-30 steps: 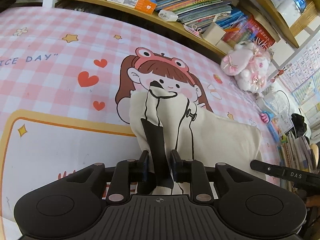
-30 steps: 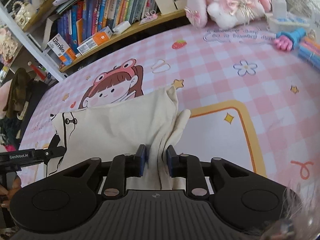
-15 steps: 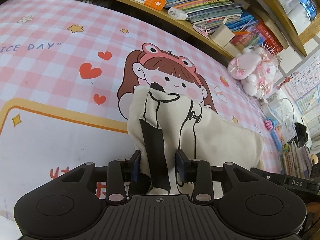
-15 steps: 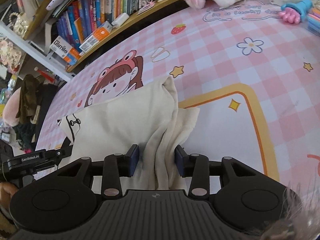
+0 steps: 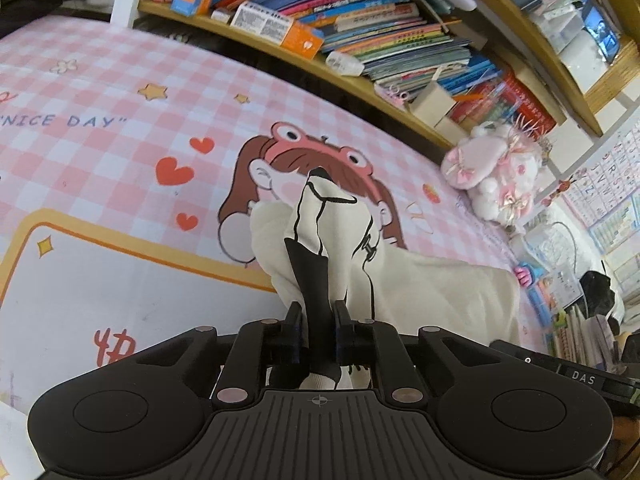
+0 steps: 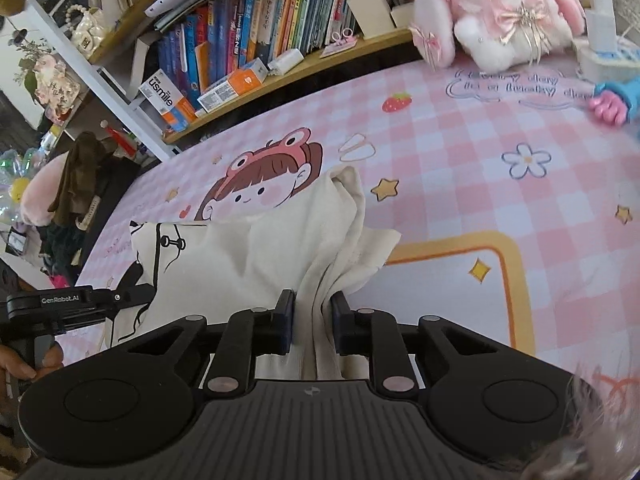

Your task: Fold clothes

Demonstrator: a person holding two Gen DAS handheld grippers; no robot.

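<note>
A cream garment [image 5: 432, 288] with black line print lies bunched on the pink checked table mat [image 5: 100, 152]. My left gripper [image 5: 318, 320] is shut on its near edge, with a black strip of fabric [image 5: 312, 280] pinched between the fingers and pulled up toward the camera. In the right wrist view the same garment [image 6: 248, 256] spreads to the left, and my right gripper [image 6: 314, 316] is shut on a gathered cream fold at its right corner. The cloth hangs taut between the two grips. The fabric under both tools is hidden.
A wooden bookshelf [image 5: 360, 32] crammed with books runs along the far side of the mat. A pink plush rabbit [image 6: 500, 12] sits at the far right, with a pink and blue toy [image 6: 608, 106] beside it. A person's hand [image 6: 24, 364] holds the left tool's handle.
Both grippers were shut on the cloth, spread wider half a second ago, and have closed on it again. The views have tilted up slightly and the gripped edges sit higher.
</note>
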